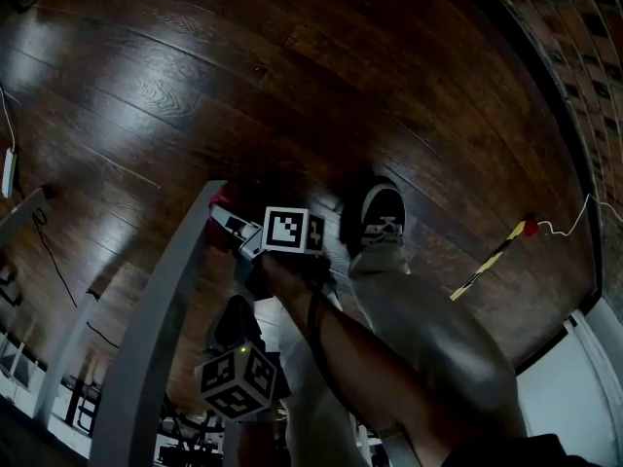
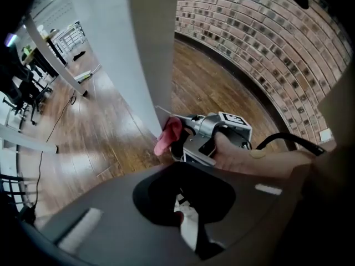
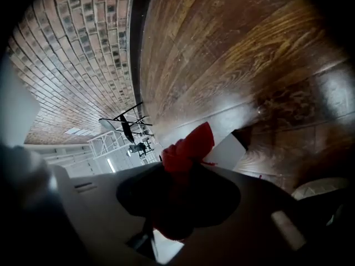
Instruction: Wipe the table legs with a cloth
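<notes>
A grey table leg (image 1: 165,319) slants down to the dark wood floor. My right gripper (image 1: 229,220), under its marker cube, is shut on a red cloth (image 1: 220,202) held against the leg's lower end. In the right gripper view the cloth (image 3: 188,148) bulges out from the right gripper (image 3: 177,201), with the pale leg (image 3: 228,151) just behind. The left gripper view shows the leg (image 2: 150,54), the cloth (image 2: 168,134) touching it and the right gripper (image 2: 177,139) in a hand. My left gripper (image 1: 237,324) hangs nearer me, pointing down, shut and empty (image 2: 186,221).
A person's sneaker (image 1: 382,217) and trouser leg stand right of the leg. A yellow-black striped strip (image 1: 492,258) with a white cable lies on the floor at right. A brick wall (image 2: 266,43) borders the floor. More table legs (image 1: 24,212) and cables are at left.
</notes>
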A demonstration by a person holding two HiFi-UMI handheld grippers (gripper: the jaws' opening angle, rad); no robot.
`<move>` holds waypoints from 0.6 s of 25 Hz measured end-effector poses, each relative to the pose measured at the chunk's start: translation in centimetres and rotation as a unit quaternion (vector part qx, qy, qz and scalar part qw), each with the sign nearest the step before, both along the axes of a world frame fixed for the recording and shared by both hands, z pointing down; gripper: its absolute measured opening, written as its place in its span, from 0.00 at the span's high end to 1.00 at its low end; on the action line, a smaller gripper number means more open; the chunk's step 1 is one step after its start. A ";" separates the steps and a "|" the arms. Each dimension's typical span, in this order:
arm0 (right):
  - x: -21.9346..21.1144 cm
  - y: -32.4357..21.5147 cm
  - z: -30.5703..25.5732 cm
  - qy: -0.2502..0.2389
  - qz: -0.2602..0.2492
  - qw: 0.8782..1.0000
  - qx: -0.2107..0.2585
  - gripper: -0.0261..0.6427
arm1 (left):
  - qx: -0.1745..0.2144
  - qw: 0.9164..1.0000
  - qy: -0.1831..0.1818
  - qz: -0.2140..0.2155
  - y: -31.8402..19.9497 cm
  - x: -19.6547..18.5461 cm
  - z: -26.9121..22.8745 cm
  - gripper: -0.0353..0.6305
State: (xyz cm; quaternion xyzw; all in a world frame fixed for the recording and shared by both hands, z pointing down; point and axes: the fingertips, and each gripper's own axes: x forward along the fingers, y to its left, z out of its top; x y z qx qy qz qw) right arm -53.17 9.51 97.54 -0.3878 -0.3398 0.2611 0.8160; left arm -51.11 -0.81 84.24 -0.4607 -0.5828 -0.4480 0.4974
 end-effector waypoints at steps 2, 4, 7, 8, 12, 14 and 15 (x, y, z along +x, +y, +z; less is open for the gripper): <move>0.0 0.0 2.1 -0.013 -0.009 1.000 0.006 0.78 | -0.006 1.000 -0.004 0.000 0.4 -0.1 0.3 0.94; 0.0 -0.1 4.0 -0.021 -0.018 0.999 0.017 0.78 | -0.011 1.000 -0.006 0.009 0.6 -0.1 0.8 0.94; 0.2 -0.1 6.6 -0.025 -0.018 0.999 0.030 0.78 | -0.003 1.000 -0.003 0.024 0.1 0.2 1.9 0.94; 0.1 -0.1 7.4 -0.030 -0.022 0.999 0.034 0.78 | 0.005 1.000 -0.001 0.026 -0.1 0.3 2.5 0.94; 0.1 -0.2 9.9 -0.054 -0.056 0.995 0.062 0.78 | 0.058 0.998 0.015 0.026 -1.6 1.1 4.5 0.94; -0.3 0.5 10.3 -0.081 -0.094 0.991 0.054 0.78 | 0.090 0.995 0.021 0.025 -2.1 1.2 5.1 0.94; -0.5 1.3 10.2 -0.098 -0.113 0.988 0.039 0.78 | 0.105 0.994 0.022 0.025 -2.3 1.1 5.4 0.94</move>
